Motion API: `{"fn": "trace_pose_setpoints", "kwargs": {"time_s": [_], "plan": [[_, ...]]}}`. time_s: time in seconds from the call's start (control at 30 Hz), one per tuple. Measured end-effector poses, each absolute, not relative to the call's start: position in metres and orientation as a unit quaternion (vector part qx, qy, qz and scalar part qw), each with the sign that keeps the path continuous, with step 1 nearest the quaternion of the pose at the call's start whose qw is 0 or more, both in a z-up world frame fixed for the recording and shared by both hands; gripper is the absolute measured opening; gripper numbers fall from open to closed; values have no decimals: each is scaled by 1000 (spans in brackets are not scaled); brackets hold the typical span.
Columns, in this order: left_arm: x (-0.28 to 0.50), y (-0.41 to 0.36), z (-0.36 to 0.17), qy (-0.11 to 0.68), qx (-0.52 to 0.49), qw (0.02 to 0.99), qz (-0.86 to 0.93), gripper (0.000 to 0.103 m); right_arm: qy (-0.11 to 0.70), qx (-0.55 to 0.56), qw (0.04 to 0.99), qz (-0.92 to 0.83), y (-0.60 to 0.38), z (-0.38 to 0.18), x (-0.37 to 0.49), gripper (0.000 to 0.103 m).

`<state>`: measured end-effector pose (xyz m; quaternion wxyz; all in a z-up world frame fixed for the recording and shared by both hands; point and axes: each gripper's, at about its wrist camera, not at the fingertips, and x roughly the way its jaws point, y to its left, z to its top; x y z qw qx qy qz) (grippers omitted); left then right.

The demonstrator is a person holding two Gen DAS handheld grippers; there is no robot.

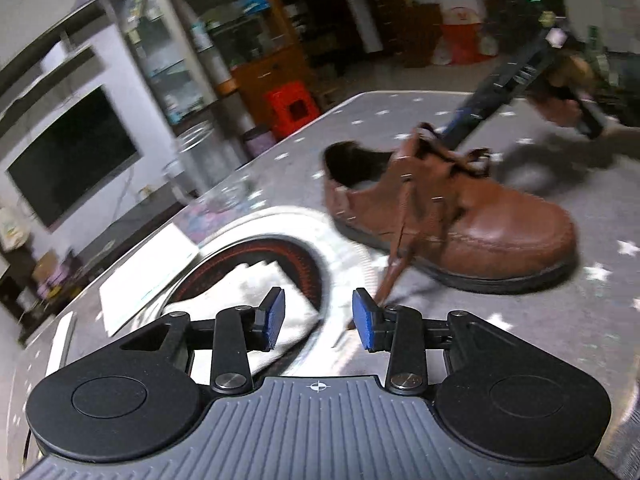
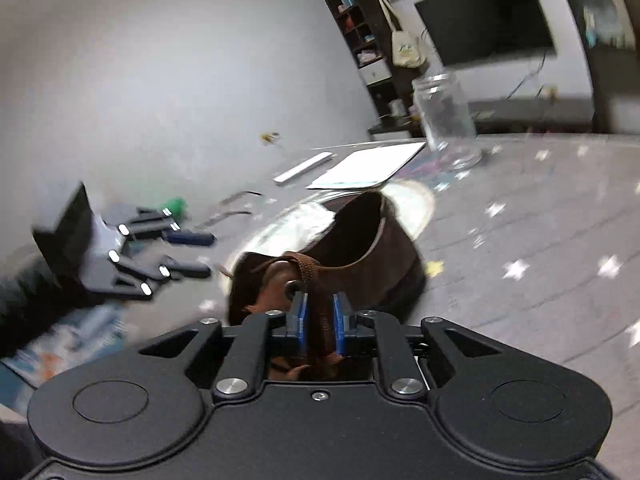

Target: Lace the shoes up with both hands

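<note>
A brown leather shoe (image 1: 460,220) lies on the star-patterned table cloth (image 1: 560,340), toe to the right in the left wrist view. One brown lace end (image 1: 396,256) hangs from an eyelet down to the cloth beside the right pad of my left gripper (image 1: 319,316). That gripper is open and holds nothing. My right gripper (image 2: 321,320) is at the shoe's tongue (image 2: 360,248), with the other lace (image 2: 320,312) running taut between its pads, which sit close against it. A hand holds the blurred right gripper (image 1: 450,130) beyond the shoe. The open left gripper (image 2: 208,252) shows at left.
A white-rimmed plate (image 1: 344,248) with a white cloth (image 1: 248,292) in it sits just ahead of my left gripper. A glass jar (image 2: 444,120) stands behind it. A white sheet (image 2: 368,168) and a flat white strip (image 2: 304,168) lie near the far table edge.
</note>
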<state>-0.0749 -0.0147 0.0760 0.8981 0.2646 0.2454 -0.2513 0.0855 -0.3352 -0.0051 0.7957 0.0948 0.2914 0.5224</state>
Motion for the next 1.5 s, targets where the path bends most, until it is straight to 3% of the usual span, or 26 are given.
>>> {"fn": "trace_pose_setpoints", "kwargs": {"time_s": [0.07, 0.53, 0.63, 0.8, 1.13, 1.17, 1.23, 1.27, 1.5], "plan": [[-80, -21, 76, 241, 271, 893, -268, 40, 283, 104, 789, 535, -338, -2, 81, 9], [-69, -56, 62, 227, 310, 869, -311, 43, 276, -93, 838, 462, -321, 8, 10, 7], [-77, -60, 70, 199, 308, 866, -340, 43, 271, -118, 847, 443, -322, 6, -1, 14], [-68, -74, 67, 193, 330, 846, -373, 43, 245, -148, 855, 433, -319, 10, -19, 15], [-17, -76, 51, 252, 324, 796, -445, 43, 224, -155, 849, 454, -305, 17, -37, 23], [-16, -74, 51, 256, 319, 795, -447, 42, 223, -158, 848, 455, -304, 17, -39, 23], [-7, -71, 48, 269, 311, 796, -444, 21, 221, -168, 843, 460, -300, 16, -43, 23], [-6, -71, 47, 272, 312, 795, -443, 17, 221, -171, 841, 463, -298, 16, -45, 24], [-10, -71, 43, 274, 310, 804, -428, 6, 215, -201, 829, 476, -277, 9, -51, 28]]}}
